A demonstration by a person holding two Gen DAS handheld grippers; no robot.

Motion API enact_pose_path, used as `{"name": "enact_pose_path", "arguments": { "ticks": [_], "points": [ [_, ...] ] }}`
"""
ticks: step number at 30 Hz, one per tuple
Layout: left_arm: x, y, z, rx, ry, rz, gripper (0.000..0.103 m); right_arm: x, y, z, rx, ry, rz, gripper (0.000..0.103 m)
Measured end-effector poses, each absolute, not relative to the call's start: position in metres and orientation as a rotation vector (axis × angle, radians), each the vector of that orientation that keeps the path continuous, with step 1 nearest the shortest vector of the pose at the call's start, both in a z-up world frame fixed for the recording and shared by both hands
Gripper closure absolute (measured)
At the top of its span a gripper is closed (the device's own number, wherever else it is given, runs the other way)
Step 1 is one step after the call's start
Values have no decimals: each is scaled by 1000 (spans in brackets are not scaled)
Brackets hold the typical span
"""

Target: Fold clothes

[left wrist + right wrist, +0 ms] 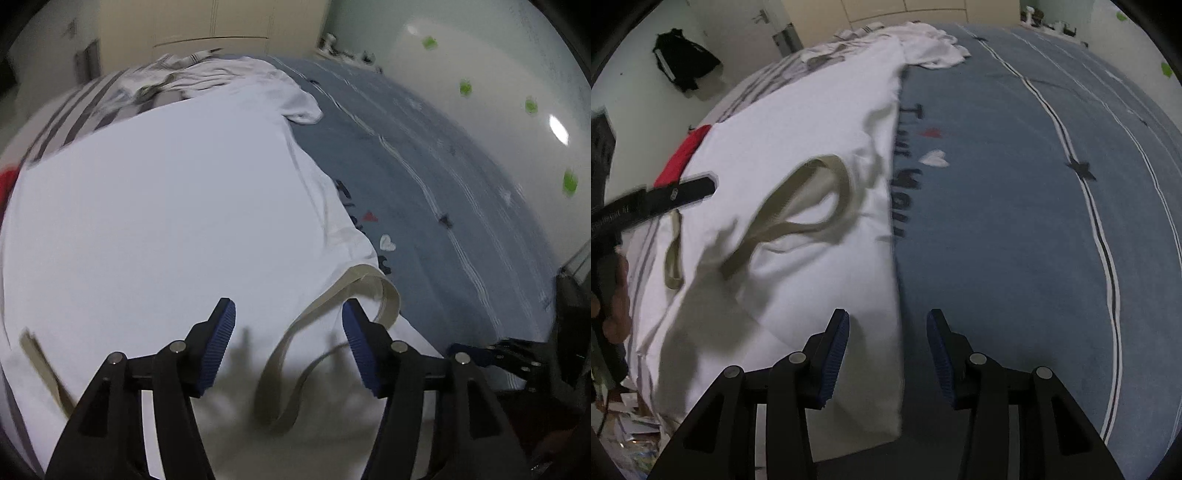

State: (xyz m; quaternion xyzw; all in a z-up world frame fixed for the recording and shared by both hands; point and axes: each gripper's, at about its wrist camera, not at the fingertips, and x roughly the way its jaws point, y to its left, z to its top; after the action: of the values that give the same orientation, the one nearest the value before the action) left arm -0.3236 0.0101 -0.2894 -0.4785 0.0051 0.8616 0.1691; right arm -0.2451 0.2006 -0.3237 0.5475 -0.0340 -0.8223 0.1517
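Note:
A white T-shirt [166, 206] with a beige neckband [295, 339] lies spread on the bed; it also shows in the right wrist view [798, 147], neckband [798, 206] twisted into a loop. My left gripper [288, 332] is open and empty, hovering over the collar. My right gripper [886, 343] is open and empty, above the shirt's right edge near the bed's front. The left gripper also appears at the left of the right wrist view [676, 194].
The blue bedspread [997, 221] with stripes, hearts and lettering covers the bed's right side. More white and striped clothes [177, 81] are piled at the far end. A red item [683, 155] lies by the shirt's left edge. A black bag [683, 59] hangs on the wall.

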Motion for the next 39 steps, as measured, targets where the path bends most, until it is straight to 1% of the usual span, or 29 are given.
{"name": "enact_pose_path", "arguments": {
  "ticks": [2, 3, 5, 7, 8, 9, 10, 11, 12, 13, 14, 17, 19, 20, 21, 22, 23, 24, 25, 26, 30, 31, 33, 34, 35, 37, 38, 39],
  "points": [
    [-333, 25, -299, -1383, 53, 2415, 46, -243, 207, -326, 1581, -105, -2355, 63],
    [-337, 29, -304, -1392, 39, 2381, 46, -243, 210, -327, 1586, -108, -2352, 63],
    [-346, 34, -313, -1411, 19, 2347, 54, -241, 217, -330, 1596, -115, -2346, 63],
    [-351, 39, -320, -1425, 14, 2317, 80, -239, 224, -332, 1606, -123, -2340, 63],
    [-350, 43, -322, -1424, 13, 2301, 87, -238, 227, -334, 1611, -126, -2338, 66],
    [-351, 41, -321, -1404, -11, 2297, 95, -238, 229, -335, 1610, -128, -2331, 71],
    [-351, 36, -320, -1397, -45, 2303, 99, -237, 231, -336, 1614, -121, -2330, 85],
    [-352, 22, -317, -1402, -141, 2328, 100, -237, 233, -337, 1620, -111, -2332, 94],
    [-352, 8, -314, -1406, -241, 2351, 100, -237, 235, -338, 1623, -110, -2331, 95],
    [-353, -16, -316, -1431, -402, 2375, 100, -236, 238, -338, 1626, -113, -2331, 98],
    [-354, -31, -320, -1457, -510, 2380, 100, -236, 241, -339, 1630, -117, -2331, 101],
    [-356, -83, -354, -1649, -853, 2342, 100, -235, 250, -342, 1650, -119, -2333, 103],
    [-354, -103, -365, -1656, -1016, 2270, 98, -235, 256, -343, 1664, -124, -2335, 103],
    [-355, -102, -362, -1656, -985, 2272, 96, -235, 259, -343, 1668, -128, -2338, 103],
    [-355, -102, -359, -1657, -951, 2274, 89, -234, 260, -343, 1670, -134, -2339, 103],
    [-355, -96, -355, -1646, -907, 2281, 76, -234, 261, -341, 1664, -137, -2342, 103],
    [-355, -90, -350, -1635, -863, 2287, 68, -234, 261, -339, 1656, -140, -2345, 103],
    [-354, -85, -345, -1623, -819, 2293, 54, -234, 260, -336, 1642, -147, -2347, 103],
    [-354, -79, -341, -1611, -775, 2298, 48, -235, 259, -333, 1626, -155, -2349, 102],
    [-353, -77, -337, -1606, -778, 2297, 47, -235, 257, -329, 1610, -164, -2350, 99],
    [-342, -82, -325, -1582, -793, 2330, 47, -231, 238, -309, 1542, -158, -2329, 98],
    [-337, -85, -322, -1567, -799, 2347, 47, -228, 231, -304, 1522, -146, -2319, 97],
    [-325, -97, -317, -1558, -811, 2363, 47, -221, 217, -295, 1487, -101, -2302, 88],
    [-320, -104, -316, -1556, -818, 2368, 47, -218, 209, -292, 1472, -60, -2297, 81],
    [-314, -108, -314, -1552, -804, 2383, 47, -216, 201, -293, 1471, -10, -2301, 70],
    [-302, -118, -309, -1544, -777, 2414, 47, -212, 191, -299, 1482, 84, -2314, 58],
    [-297, -125, -306, -1534, -769, 2429, 47, -209, 188, -303, 1495, 110, -2323, 54],
    [-291, -133, -303, -1523, -762, 2444, 47, -206, 186, -307, 1509, 133, -2332, 54]
  ]
}}
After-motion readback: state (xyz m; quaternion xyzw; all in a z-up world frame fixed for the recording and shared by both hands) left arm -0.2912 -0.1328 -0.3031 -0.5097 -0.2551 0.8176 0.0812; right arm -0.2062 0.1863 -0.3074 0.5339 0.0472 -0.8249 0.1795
